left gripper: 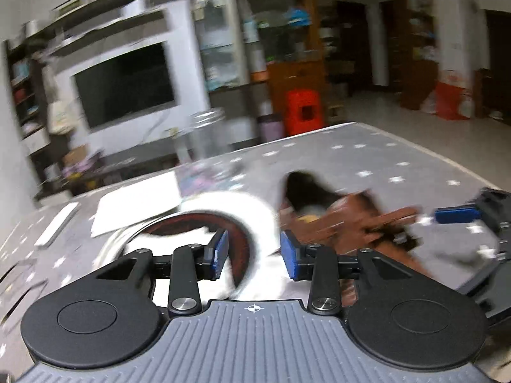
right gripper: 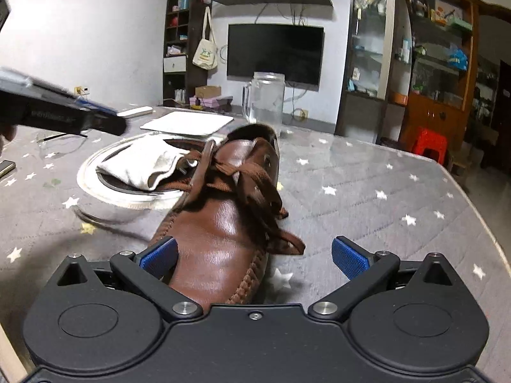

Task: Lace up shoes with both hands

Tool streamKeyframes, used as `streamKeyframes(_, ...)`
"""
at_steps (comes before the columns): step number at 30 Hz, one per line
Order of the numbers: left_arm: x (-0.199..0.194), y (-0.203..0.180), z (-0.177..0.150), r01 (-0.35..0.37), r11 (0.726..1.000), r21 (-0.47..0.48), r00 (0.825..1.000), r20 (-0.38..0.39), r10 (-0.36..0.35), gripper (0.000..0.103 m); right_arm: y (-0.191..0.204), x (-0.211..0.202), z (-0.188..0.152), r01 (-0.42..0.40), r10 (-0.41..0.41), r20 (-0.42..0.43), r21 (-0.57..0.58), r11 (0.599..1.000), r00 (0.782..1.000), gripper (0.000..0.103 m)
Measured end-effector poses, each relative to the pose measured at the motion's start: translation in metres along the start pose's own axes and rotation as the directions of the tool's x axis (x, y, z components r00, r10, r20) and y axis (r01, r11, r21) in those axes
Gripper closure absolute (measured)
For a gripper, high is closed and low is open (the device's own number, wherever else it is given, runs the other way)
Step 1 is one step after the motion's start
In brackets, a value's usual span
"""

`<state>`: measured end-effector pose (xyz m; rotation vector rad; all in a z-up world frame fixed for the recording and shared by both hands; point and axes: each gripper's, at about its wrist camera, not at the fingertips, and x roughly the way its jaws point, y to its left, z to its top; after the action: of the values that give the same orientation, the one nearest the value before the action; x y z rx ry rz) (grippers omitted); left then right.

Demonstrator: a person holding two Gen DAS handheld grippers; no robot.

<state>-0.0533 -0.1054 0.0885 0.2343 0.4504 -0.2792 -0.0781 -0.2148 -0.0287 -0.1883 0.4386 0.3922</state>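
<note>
A brown leather shoe (right gripper: pixel 223 223) lies on the table with its toe toward the right wrist camera. Brown flat laces (right gripper: pixel 242 178) cross over its tongue, and a loose end (right gripper: pixel 287 242) hangs off the right side. My right gripper (right gripper: pixel 254 258) is open wide, with the toe between its fingers and the right pad well clear of the leather. My left gripper (left gripper: pixel 254 255) is open with nothing between its blue pads; it hovers over the round tray, left of the blurred shoe (left gripper: pixel 345 220). Its dark fingers (right gripper: pixel 105 123) show blurred at the left of the right wrist view.
A round metal tray (right gripper: pixel 95 188) holding a white cloth (right gripper: pixel 140 162) touches the shoe's left side. Behind stand a glass jar (right gripper: pixel 265 99), a white pad (right gripper: pixel 188 123) and a remote (right gripper: pixel 134 111). The grey star-print tablecloth (right gripper: pixel 367 191) ends at an edge on the right.
</note>
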Motion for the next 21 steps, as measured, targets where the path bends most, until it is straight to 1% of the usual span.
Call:
streamKeyframes(1,0.003,-0.005,0.003,0.030,0.999,0.009,1.000,0.001,-0.030,0.066,0.000,-0.001,0.001,0.002,-0.002,0.006,-0.004,1.000,1.000,0.000)
streamKeyframes(3,0.012,-0.014,0.009,0.059,0.998,0.027,0.998,-0.004,-0.059,0.065,-0.001,-0.002,0.002,-0.005,0.005,0.013,-0.005,1.000,1.000,0.000)
streamKeyframes(5,0.020,-0.020,0.013,0.069,0.997,0.036,0.998,-0.013,-0.068,0.066,-0.001,-0.003,0.004,-0.003,0.003,0.017,-0.015,1.000,1.000,0.000)
streamKeyframes(8,0.036,-0.021,0.014,0.073,0.997,0.036,0.997,-0.028,-0.072,0.065,-0.001,-0.004,0.005,-0.008,0.008,0.027,-0.018,1.000,1.000,0.000)
streamKeyframes(11,0.043,-0.019,0.011,0.079,0.995,0.054,0.996,-0.039,-0.077,0.065,0.000,-0.005,0.005,-0.016,0.017,0.035,-0.017,1.000,0.999,0.000)
streamKeyframes(13,0.049,-0.015,0.009,0.084,0.995,0.049,0.995,-0.056,-0.081,0.065,-0.001,-0.010,0.006,-0.012,0.013,0.077,-0.014,1.000,0.997,0.000)
streamKeyframes(16,0.053,-0.015,0.011,0.079,0.996,0.048,0.995,-0.058,-0.077,0.066,-0.002,-0.008,0.010,-0.020,0.022,0.064,-0.033,0.999,0.998,0.000)
streamKeyframes(21,0.055,-0.012,0.007,0.086,0.995,0.056,0.994,-0.066,-0.083,0.065,0.000,-0.008,0.012,-0.036,0.039,0.073,-0.037,0.999,0.997,0.000)
